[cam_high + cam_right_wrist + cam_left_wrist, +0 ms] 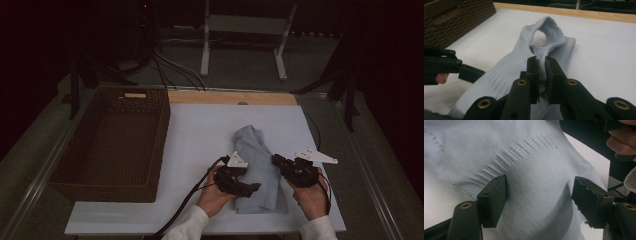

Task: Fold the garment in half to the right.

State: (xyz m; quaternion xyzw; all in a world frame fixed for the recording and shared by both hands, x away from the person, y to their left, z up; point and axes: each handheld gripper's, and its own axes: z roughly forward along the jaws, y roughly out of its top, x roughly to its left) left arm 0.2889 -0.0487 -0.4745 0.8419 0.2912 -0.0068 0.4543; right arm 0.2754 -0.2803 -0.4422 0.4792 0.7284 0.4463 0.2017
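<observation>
your right tool (541, 65) is clamped on the sock (256, 165), which lies on the counter (200, 135) with its long axis running away from you, while your left tool (539, 202) straddles its near end, jaws apart, not yet pinching.

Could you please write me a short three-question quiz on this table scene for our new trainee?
1. True or false: the right gripper is shut on the pale blue ribbed cloth garment.
2. How do the jaws of the left gripper stand? A) wide apart over the cloth, B) pinched shut on it, C) inside the basket.
3. On which side of the white table board does the dark brown woven basket stand in the high view?

Key
1. True: its jaws pinch a fold.
2. A.
3. On the left side, with nothing seen inside.
</observation>
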